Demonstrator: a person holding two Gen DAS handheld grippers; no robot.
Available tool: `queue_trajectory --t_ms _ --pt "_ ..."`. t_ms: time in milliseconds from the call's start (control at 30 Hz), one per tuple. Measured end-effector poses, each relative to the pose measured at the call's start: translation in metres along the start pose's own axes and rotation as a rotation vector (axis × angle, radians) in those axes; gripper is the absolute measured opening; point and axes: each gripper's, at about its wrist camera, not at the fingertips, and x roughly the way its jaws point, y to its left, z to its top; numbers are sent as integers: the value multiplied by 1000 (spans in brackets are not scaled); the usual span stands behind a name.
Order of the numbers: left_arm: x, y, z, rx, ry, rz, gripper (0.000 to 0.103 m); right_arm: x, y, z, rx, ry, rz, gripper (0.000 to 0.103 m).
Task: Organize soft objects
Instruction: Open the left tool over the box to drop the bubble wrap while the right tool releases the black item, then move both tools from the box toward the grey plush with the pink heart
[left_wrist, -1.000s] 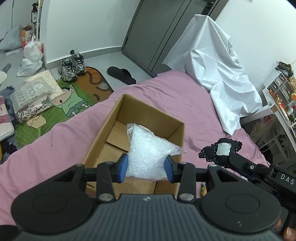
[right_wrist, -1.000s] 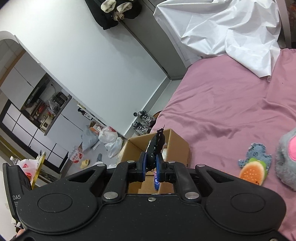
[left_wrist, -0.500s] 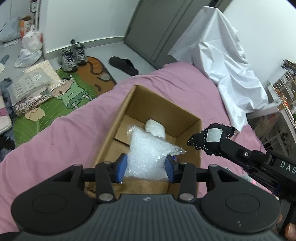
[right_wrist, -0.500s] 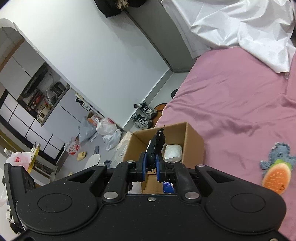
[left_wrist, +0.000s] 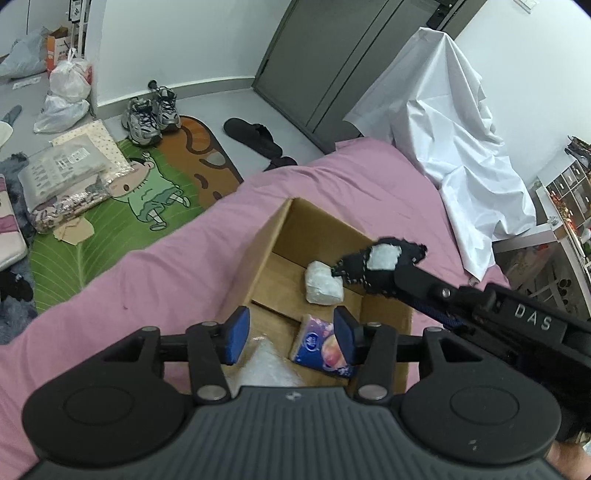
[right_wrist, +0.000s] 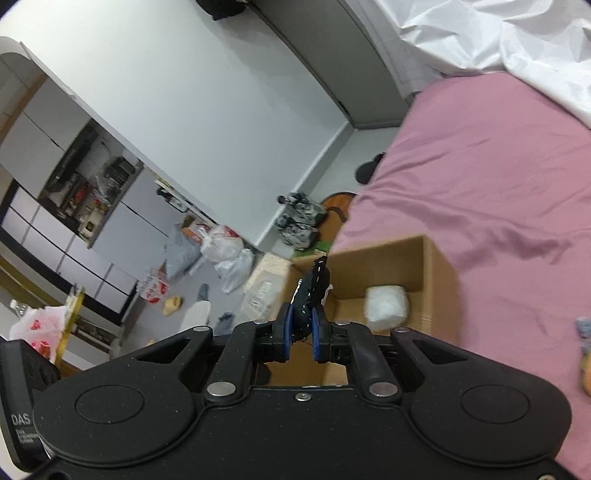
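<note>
Since the earlier frames, clear bubble-wrap bag has dropped from left gripper, jaws opening and empty, into brown cardboard box on pink bedsheet | right view: right gripper jaws opening around black stitched fabric pouch above box | advice: release over box centre.

We see a bedroom with white walls and a grey floor. A bed under a pink sheet fills the foreground; grey wardrobe doors stand behind it, beside furniture draped in a white sheet. A cartoon floor mat, grey trainers, a black slipper and plastic bags lie on the floor
</note>
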Motion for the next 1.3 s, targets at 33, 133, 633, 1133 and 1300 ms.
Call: queue_trajectory --t_ms 33,133,633,1133,1300 --pt "-1 1 1 4 -2 8 52 3 1 0 4 10 -4 28" --pt "-4 5 2 11 -4 31 60 6 1 -3 18 31 -10 52" --pt "-20 -1 2 22 -20 42 93 -34 3 -7 14 23 -133 72" --pt "-43 -30 -5 21 -74 52 103 -93 -22 -1 47 -30 -292 90" --pt "-56 -46 -6 16 -92 46 103 -117 -32 1 65 -55 -277 91"
